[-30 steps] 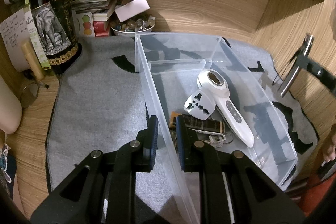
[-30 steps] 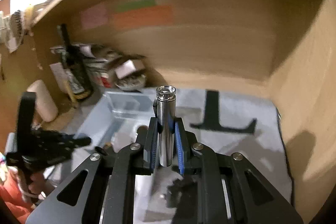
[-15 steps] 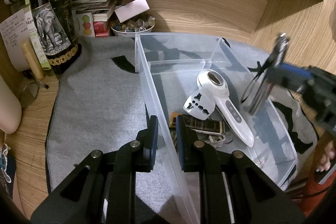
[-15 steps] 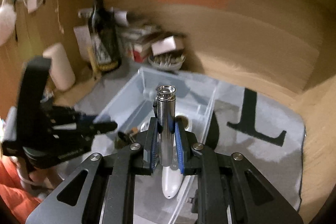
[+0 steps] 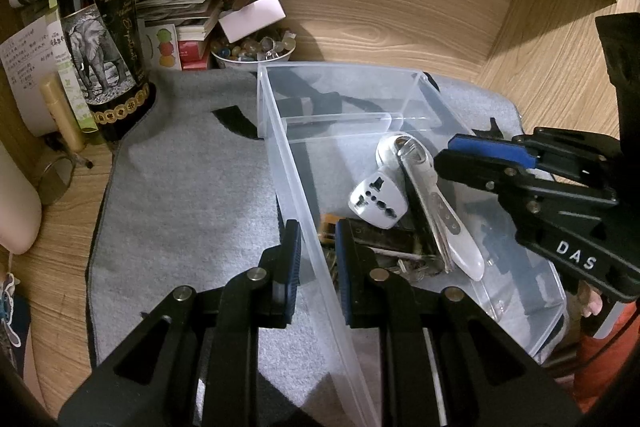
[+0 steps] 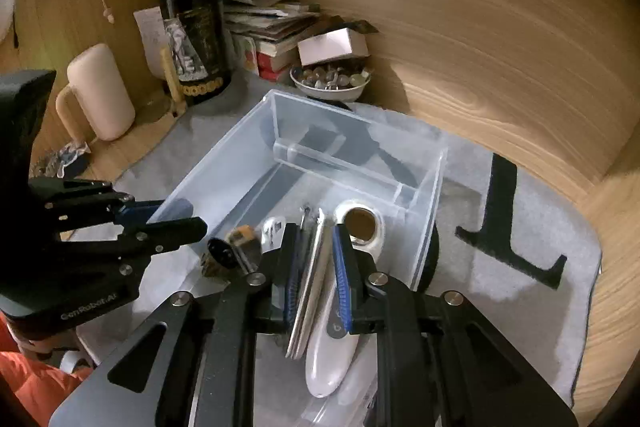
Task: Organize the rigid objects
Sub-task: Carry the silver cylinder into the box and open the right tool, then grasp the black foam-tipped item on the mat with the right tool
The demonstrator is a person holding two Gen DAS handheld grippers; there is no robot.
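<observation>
A clear plastic bin (image 5: 280, 131) lies on the grey mat (image 5: 192, 187). My left gripper (image 5: 316, 231) is shut on the bin's left wall, one finger on each side. In the bin lie a white handheld device (image 5: 440, 211), a white travel adapter (image 5: 376, 197) and a dark box (image 5: 380, 239). My right gripper (image 6: 315, 231) is shut on a slim silver metal piece (image 6: 310, 291), which sits tilted between the blue pads, low over the white device (image 6: 332, 339). The left wrist view shows the right gripper (image 5: 446, 153) reaching in over the bin from the right.
A dark wine bottle (image 5: 100, 39), a stack of books and papers (image 5: 180, 7) and a bowl of small stones (image 5: 256, 53) crowd the back left corner. Wooden walls close the back and right. A cream cylinder (image 6: 100, 91) stands at the left.
My right gripper has come in from the right and sunk low over the bin with the metal piece, which now sits tilted in the jaws. The left gripper has not moved.
</observation>
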